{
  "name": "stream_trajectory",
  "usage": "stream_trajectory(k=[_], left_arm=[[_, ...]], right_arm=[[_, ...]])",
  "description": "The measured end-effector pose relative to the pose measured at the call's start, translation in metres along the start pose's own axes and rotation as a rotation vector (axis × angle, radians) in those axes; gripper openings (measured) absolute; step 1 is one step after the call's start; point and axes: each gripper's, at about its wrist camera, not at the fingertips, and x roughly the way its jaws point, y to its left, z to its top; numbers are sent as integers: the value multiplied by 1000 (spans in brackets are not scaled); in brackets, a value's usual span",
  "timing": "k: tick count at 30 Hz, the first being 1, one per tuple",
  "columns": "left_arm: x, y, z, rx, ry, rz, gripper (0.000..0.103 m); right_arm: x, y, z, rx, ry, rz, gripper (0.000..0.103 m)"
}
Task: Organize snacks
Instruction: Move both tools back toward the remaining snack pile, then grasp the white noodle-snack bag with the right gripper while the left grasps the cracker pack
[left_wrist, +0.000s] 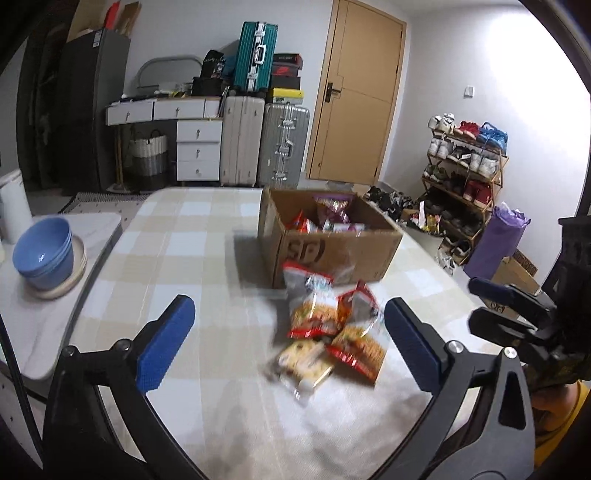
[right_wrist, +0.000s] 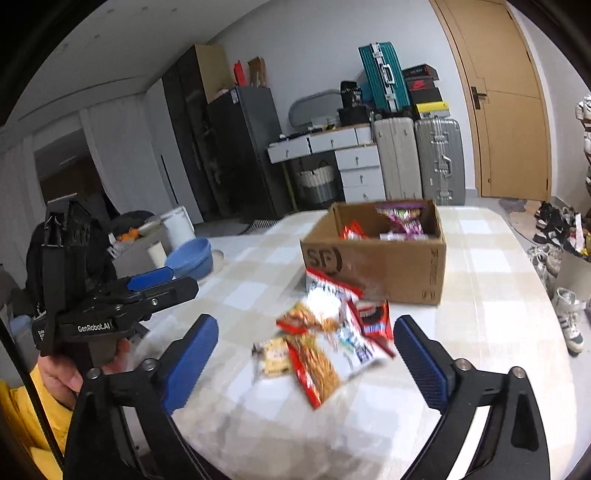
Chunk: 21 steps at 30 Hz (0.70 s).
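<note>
At the far left of the table (left_wrist: 192, 229) a stack of blue bowls (left_wrist: 44, 251) sits clear of the work, and the left hand-held gripper (left_wrist: 284, 339) hovers empty, jaws spread wide. The loose snack packets (left_wrist: 328, 332) lie heaped at mid-table, touching the near wall of the cardboard box (left_wrist: 332, 247) that already holds others. The right hand-held gripper (right_wrist: 306, 362), equally wide and empty, should probably descend on one top packet, pinching a crimped edge rather than the slippery overlapping pile.

White walls and a tan wooden door (left_wrist: 356, 92); grey hard-shell suitcases (left_wrist: 264, 144) beside white drawers (left_wrist: 197, 149); a wooden shoe rack (left_wrist: 467, 173) stands right.
</note>
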Motion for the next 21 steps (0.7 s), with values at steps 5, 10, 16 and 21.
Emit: stream_trajectory(k=[5,10,16,21], left_arm=[[21,8,-24,-30,80,5,102],[39,4,-30,-26,118,-2,102],[64,-4,-40,-8,171,-10,102],[87,-4,-49,-3,203,-18,102]], right_arm=[[14,-13,-14,70,48,7,99],[31,-23,-17,135,100,35,99],[53,-39,-26,224,154,70,99],[81,-52,-31,303,219,120,99]])
